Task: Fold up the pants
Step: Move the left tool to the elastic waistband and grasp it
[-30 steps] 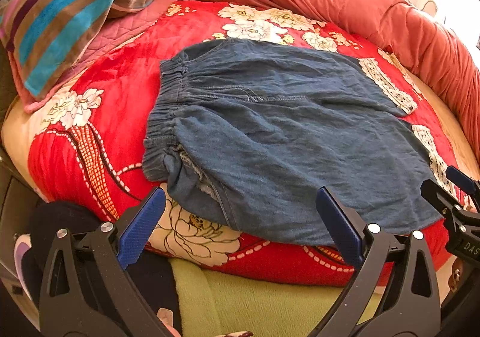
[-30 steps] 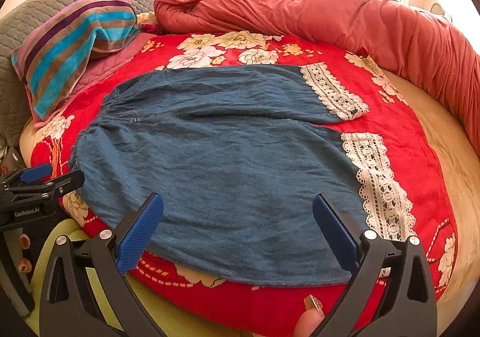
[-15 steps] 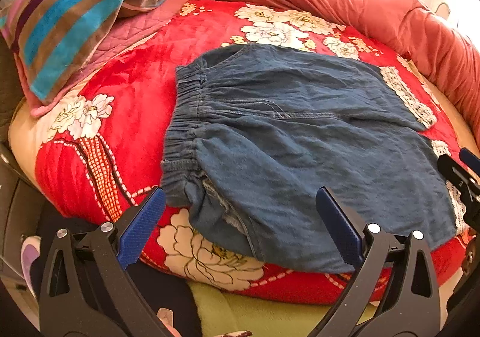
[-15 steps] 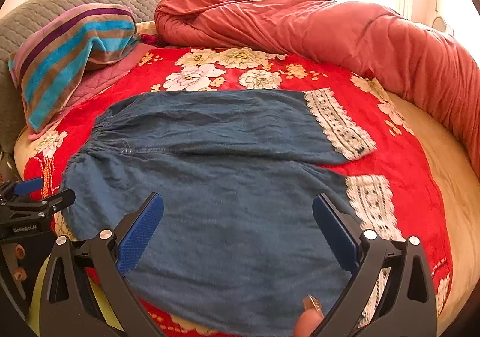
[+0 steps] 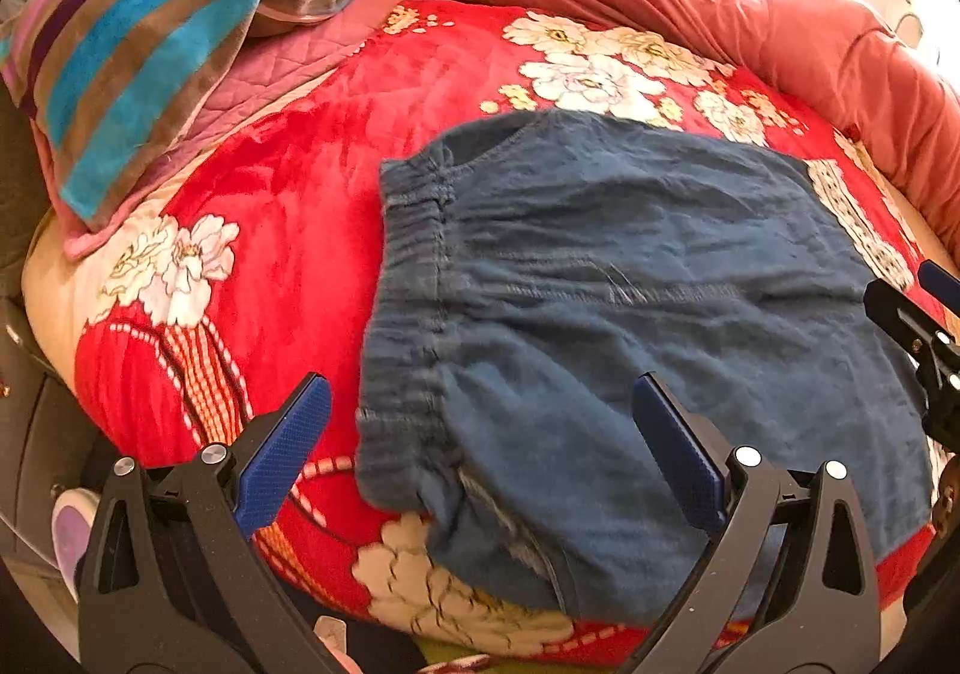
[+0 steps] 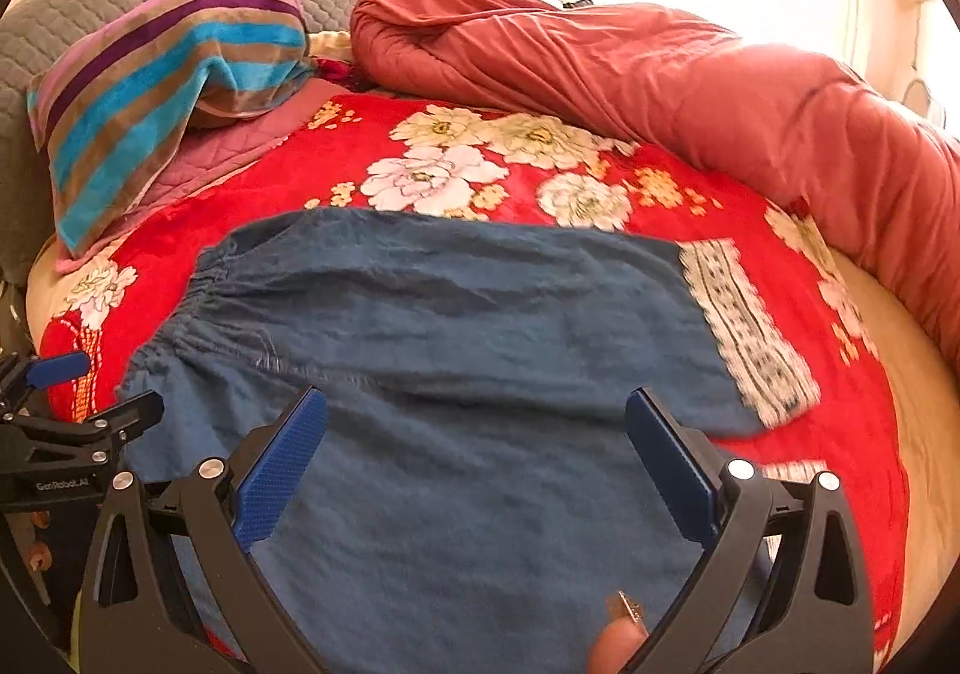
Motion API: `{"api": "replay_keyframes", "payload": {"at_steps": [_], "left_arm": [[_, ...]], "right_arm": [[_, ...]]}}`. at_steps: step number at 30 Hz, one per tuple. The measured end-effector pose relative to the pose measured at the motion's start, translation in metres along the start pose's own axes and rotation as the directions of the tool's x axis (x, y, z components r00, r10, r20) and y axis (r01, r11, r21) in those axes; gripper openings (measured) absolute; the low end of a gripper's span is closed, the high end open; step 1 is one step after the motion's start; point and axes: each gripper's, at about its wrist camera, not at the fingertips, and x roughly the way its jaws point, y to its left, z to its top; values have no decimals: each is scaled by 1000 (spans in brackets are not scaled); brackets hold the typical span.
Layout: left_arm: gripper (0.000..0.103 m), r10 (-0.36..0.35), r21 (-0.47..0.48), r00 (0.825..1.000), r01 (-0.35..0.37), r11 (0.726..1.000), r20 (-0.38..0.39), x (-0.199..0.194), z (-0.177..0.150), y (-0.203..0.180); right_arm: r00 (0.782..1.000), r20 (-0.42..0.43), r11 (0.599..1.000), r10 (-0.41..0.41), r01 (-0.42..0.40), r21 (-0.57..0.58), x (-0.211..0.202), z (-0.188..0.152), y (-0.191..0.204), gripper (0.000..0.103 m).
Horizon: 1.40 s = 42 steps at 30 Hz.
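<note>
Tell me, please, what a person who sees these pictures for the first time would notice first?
The blue denim pants lie spread flat in the middle of the bright red floral blanket, their elastic waistband to the left and white lace cuffs to the right. Behind them a rolled salmon-red comforter runs along the far edge, with a striped pillow at far left. The left gripper and right gripper hover over the near edge, jaws wide apart.
</note>
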Motion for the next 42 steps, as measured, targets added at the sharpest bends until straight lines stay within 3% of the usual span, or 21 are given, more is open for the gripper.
{"api": "replay_keyframes", "payload": {"at_steps": [10,24,38,40,42], "left_arm": [[94,34,-14,999,-34,999,-2,29,38,16],[94,-9,-56,999,7,998,-46,73,85,46],[94,-51,-89,995,44,995,-85,117,113,60],[91,-50,-77,996,44,996,-79,119,113,58],[70,-48,-62,996,43,997,-77,121,114,56]], "right_arm": [[1000,-25,997,18,-20,-76,49,33,17,99],[998,-53,979,-26,14,-204,116,72,36,99],[998,-66,966,-26,8,-259,149,90,50,99],[997,-66,963,-26,7,-270,153,91,52,99],[997,-67,959,-25,5,-282,156,92,56,99]]}}
